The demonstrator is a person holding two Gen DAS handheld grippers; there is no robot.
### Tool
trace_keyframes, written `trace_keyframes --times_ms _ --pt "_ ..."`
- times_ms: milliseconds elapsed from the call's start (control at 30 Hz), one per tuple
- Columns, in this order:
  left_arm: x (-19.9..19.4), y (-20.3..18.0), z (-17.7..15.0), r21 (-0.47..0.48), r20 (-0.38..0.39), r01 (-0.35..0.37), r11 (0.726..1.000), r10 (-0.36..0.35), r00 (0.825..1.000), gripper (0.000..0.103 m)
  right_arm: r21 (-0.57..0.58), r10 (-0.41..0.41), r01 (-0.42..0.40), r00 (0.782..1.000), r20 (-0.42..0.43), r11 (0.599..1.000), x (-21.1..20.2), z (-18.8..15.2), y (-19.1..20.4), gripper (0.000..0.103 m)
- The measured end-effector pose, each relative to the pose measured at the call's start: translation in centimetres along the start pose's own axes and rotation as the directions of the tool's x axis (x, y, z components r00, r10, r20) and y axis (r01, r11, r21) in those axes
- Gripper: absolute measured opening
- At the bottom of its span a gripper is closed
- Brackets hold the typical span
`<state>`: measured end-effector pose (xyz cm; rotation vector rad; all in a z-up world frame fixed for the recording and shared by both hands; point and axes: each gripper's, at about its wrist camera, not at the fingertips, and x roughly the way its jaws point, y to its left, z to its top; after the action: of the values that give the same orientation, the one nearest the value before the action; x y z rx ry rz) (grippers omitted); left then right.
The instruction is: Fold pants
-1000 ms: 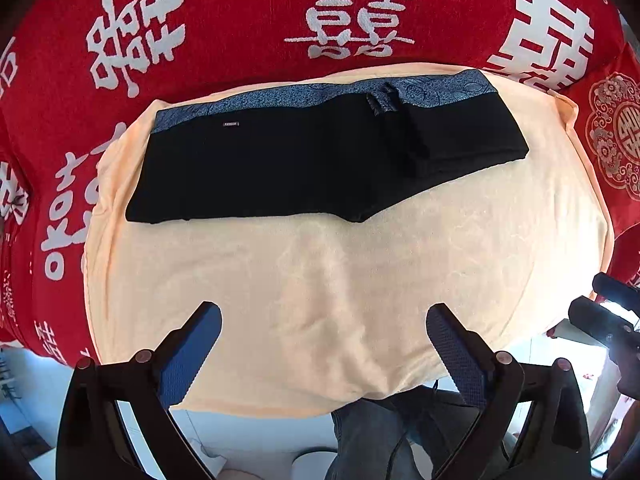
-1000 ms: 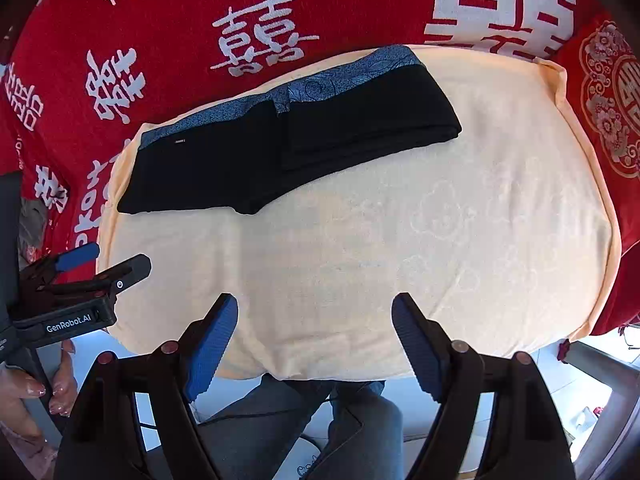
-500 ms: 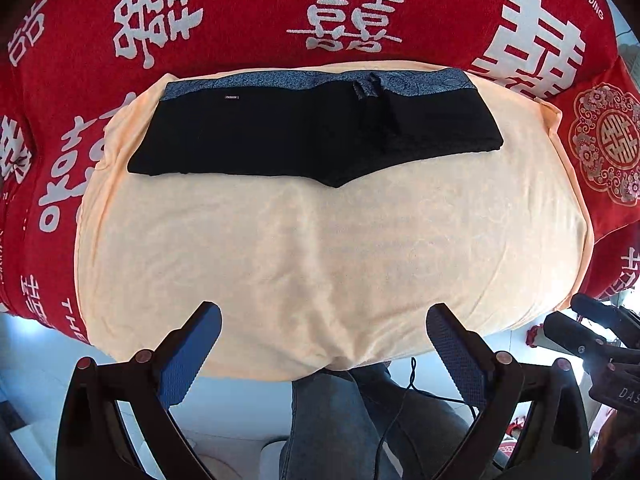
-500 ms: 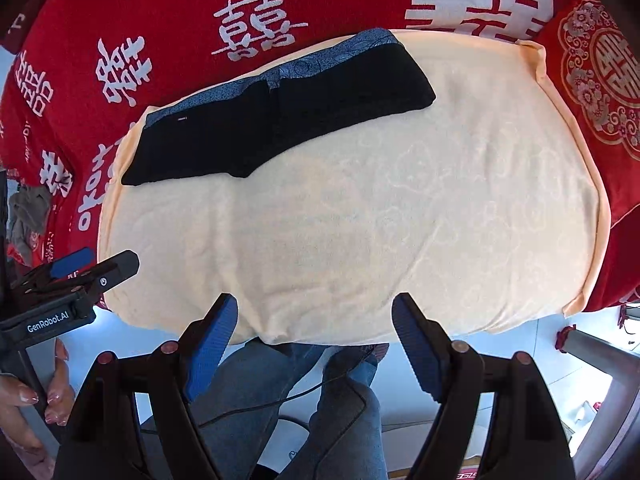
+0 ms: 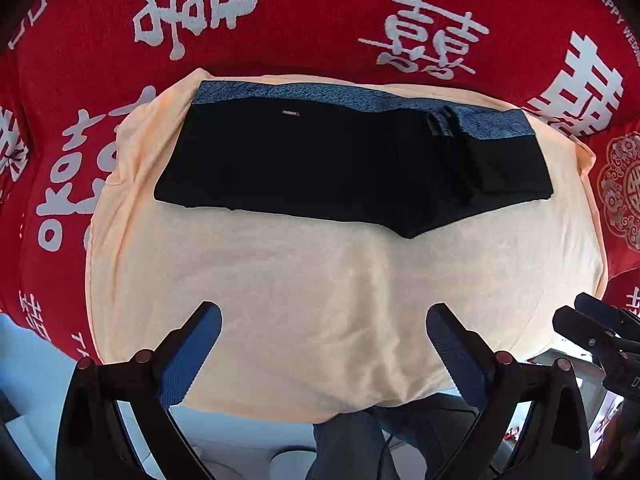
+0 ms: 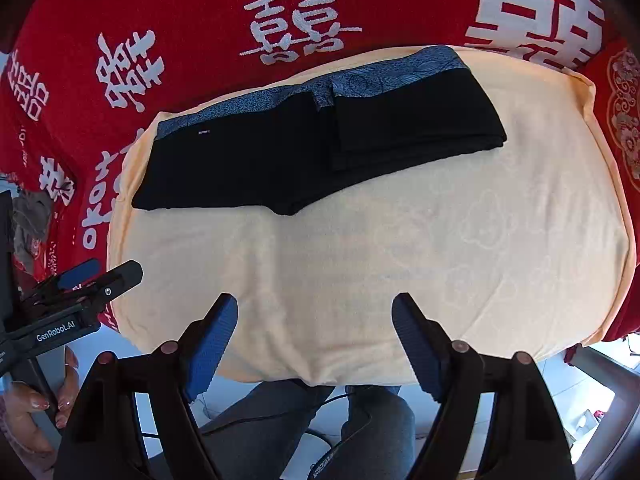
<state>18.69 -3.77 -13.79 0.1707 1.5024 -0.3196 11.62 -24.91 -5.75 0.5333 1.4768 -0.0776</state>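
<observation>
Left wrist: pants (image 5: pixel 340 164) lie crosswise, waistband (image 5: pixel 352 98) on far side

Matt black cloth pants (image 5: pixel 340 168) lie on soft, fuzzy peach towel (image 5: pixel 304 300).

The left gripper (image 6: pixel 96 280) carries "GenRobot.AI" in white along its black body. The red cloth (image 5: pixel 320 20) bears large white double-happiness characters "囍", with "HAPPY WED…" curving along its far right edge.
</observation>
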Motion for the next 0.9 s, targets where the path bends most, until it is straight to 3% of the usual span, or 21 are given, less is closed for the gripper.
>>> trace_keyframes --times_ms 267,500,633,767,833,900 --pt "3.5 1.5 3.2 -0.002 -0.043 0.016 1.0 -0.016 0.999 0.103 0.032 -0.014 0.016 0.999 -0.049 0.999 1.5 2.9 0.2 0.082" --pt "4.4 1.5 3.8 -0.135 -0.021 0.045 0.99 -0.048 0.999 0.103 0.024 0.018 -0.015 0.991 -0.131 1.0 3.1 4.7 -1.5 0.082" --pt "5.1 2.5 3.2 -0.269 0.003 0.06 0.961 -0.061 0.998 0.103 -0.104 -0.026 0.005 0.978 -0.209 0.995 6.0 5.5 -1.0 0.082" --pt "7.7 4.1 2.7 -0.38 0.019 0.091 0.92 -0.091 0.996 0.103 -0.184 -0.018 -0.032 0.964 -0.264 0.982 9.6 7.2 -0.4 0.082" --pt "9.0 4.9 2.6 -0.419 0.029 0.096 0.903 -0.092 0.995 0.103 -0.175 0.024 -0.076 0.959 -0.281 0.982 10.7 8.4 0.0 0.082" --pt "10.1 5.8 2.6 -0.457 0.042 0.114 0.882 -0.106 0.993 0.103 -0.124 0.143 -0.183 0.949 -0.28 0.975 11.5 9.6 0.4 0.082"
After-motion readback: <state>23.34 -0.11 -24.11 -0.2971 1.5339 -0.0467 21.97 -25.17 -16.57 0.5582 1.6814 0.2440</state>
